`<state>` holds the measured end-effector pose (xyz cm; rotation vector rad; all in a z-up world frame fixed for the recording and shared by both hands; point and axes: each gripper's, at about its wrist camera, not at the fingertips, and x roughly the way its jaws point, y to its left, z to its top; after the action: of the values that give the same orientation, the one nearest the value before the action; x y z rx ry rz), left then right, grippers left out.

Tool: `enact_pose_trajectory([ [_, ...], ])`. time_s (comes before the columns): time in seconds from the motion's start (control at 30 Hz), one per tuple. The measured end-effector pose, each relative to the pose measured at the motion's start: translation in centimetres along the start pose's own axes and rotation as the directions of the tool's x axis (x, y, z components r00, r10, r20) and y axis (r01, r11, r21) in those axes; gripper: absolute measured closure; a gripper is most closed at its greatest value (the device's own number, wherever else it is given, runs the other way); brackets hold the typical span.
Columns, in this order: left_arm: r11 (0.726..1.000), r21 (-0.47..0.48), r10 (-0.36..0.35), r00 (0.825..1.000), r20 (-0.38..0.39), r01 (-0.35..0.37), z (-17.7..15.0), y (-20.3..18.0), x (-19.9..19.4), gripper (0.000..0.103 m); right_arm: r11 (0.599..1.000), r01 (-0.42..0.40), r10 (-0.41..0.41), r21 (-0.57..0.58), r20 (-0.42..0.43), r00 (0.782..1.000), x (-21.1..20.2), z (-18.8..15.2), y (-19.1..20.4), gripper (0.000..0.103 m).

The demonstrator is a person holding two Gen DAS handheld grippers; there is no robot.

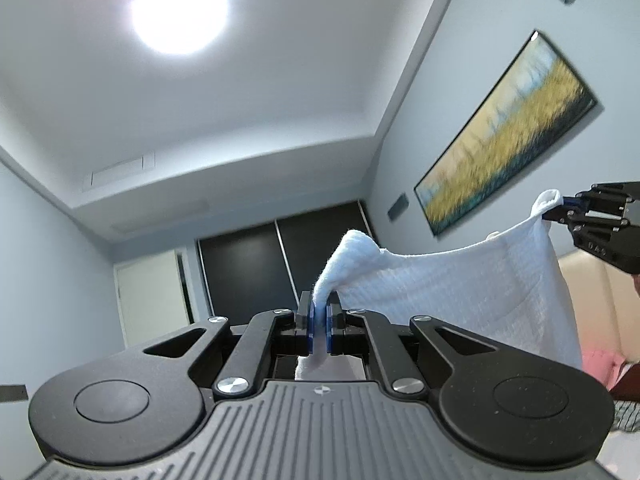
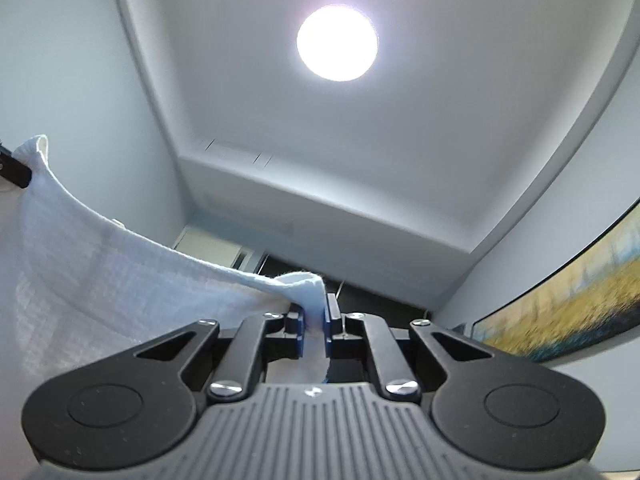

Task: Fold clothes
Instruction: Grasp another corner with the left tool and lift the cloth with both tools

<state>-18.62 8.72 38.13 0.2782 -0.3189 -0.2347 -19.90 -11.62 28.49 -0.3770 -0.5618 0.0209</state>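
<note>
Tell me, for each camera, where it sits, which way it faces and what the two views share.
Left wrist: on the left hand-held gripper, tilted up at ceiling lamp and painting; right hand-held gripper at the right edge.
Right wrist: on the right gripper, facing the ceiling; no body visible.
Shared: white cloth stretched between both, lamp, painting.

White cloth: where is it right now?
The white cloth hangs stretched in the air between the left gripper and the right gripper, each clamped on a top corner, below the framed painting.
</note>
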Motion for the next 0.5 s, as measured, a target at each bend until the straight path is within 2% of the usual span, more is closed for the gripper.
enact_pose_trajectory([
  [0.13,1.0,-0.007,-0.009,0.999,0.033,0.009,1.8,-0.3,-1.2,0.1,0.999,0.034,-0.034,-0.006,0.042,0.999,-1.0,2.0,-0.7,0.092],
  [0.3,1.0,-0.004,-0.028,0.998,0.049,0.028,3.0,-0.2,0.0,0.1,0.997,0.076,-0.074,-0.01,0.088,0.993,-2.0,3.3,-1.4,0.092],
  [0.43,0.998,-0.007,-0.06,0.998,-0.016,0.06,2.2,-0.3,2.1,0.1,0.997,0.073,-0.072,-0.019,0.067,0.995,-1.8,3.0,-1.5,0.092],
  [0.5,0.997,-0.022,-0.08,0.994,-0.071,0.078,0.8,-0.5,3.9,0.1,0.998,0.064,-0.063,-0.022,0.033,0.997,-1.2,2.4,-1.4,0.092],
])
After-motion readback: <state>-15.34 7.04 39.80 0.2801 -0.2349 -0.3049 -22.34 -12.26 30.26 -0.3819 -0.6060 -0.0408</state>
